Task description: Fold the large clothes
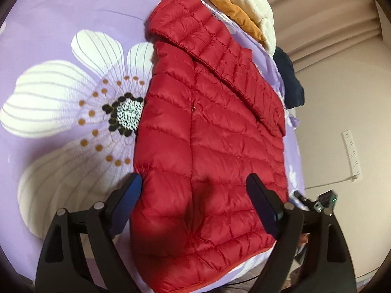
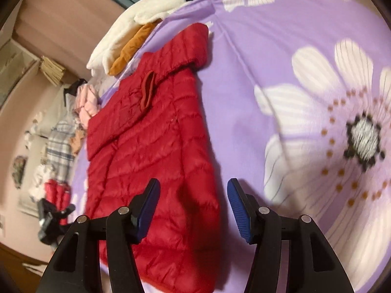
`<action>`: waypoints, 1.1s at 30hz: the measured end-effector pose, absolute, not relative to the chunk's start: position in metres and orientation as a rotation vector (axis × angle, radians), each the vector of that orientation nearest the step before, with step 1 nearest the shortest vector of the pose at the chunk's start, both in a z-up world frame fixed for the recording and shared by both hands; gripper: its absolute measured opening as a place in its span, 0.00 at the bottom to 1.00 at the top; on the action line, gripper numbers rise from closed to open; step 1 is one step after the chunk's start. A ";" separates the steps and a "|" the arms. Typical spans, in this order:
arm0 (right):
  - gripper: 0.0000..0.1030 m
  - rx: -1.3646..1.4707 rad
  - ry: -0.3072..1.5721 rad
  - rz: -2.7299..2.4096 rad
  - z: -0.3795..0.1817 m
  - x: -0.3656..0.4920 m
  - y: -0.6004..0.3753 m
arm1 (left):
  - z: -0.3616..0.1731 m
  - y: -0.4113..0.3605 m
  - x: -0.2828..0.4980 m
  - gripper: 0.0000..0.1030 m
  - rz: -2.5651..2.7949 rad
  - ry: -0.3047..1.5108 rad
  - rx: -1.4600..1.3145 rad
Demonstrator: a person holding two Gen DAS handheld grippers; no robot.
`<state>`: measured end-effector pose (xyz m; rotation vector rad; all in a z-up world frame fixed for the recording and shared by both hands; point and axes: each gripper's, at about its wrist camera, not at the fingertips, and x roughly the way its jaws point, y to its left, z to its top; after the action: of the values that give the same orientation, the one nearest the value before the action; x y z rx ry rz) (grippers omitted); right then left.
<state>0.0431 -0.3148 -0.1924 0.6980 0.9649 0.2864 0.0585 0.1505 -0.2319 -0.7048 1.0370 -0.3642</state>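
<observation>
Both grippers (image 1: 194, 190) (image 2: 193, 195) gape above red jacket (image 1: 207, 134) hem, bedsheet (image 1: 61, 36) bare alongside

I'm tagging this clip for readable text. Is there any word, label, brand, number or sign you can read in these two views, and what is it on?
None can be read.
Red puffer jacket: no label or brand shows.
Floral purple bedspread: pattern only, no lettering.
White strip on the wall: faint marks, too small to read.
Other clothes at the bed edge: blurred, no text to make out.
</observation>
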 end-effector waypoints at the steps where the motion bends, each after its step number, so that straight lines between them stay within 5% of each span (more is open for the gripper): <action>1: 0.55 0.712 0.978 0.304 -0.196 0.043 -0.315 | -0.233 0.149 0.056 0.85 -0.369 1.040 -0.712; 23: 0.55 0.759 1.052 0.440 -0.208 0.017 -0.316 | -0.244 0.152 0.015 0.86 -0.448 1.138 -0.778; 33: 0.55 0.847 1.019 0.469 -0.218 0.055 -0.305 | -0.246 0.144 0.068 0.86 -0.463 1.083 -0.876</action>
<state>0.0547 -0.3054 -0.2184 0.8472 1.0187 0.4693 0.0680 0.1439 -0.2457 -0.8759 1.0828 -0.4628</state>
